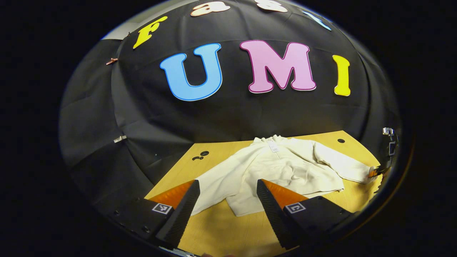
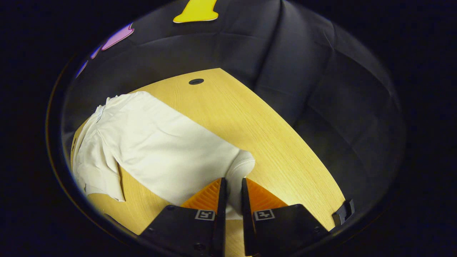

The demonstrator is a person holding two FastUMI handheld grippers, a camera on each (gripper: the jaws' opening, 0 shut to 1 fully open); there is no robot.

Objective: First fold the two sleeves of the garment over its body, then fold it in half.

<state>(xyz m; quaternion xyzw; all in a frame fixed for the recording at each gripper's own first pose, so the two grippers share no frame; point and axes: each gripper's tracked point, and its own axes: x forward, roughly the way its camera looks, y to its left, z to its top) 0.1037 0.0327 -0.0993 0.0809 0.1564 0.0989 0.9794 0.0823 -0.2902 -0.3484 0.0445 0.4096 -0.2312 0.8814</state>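
One cream garment point(image 1: 285, 167) lies on the wooden table point(image 1: 221, 228), collar toward the booth's black cloth wall point(image 1: 221, 121), body rumpled. Small dark holes mark the table near its far edge; nothing else lies on the wood around the garment.

In the left gripper view, the left gripper point(image 1: 227, 192) hangs above the table's near edge, aimed at the garment's hem, its fingers spread wide with nothing between them. One sleeve point(image 1: 217, 178) runs out toward its left finger. The other sleeve point(image 1: 342, 164) stretches to the far right, where the right gripper point(image 1: 378, 171) shows at its cuff.

In the right gripper view, the right gripper point(image 2: 232, 189) sits low over the table, its fingers drawn nearly together with that sleeve's cuff point(image 2: 241, 167) pinched between them. The sleeve point(image 2: 167, 150) runs flat from there up to the shoulder
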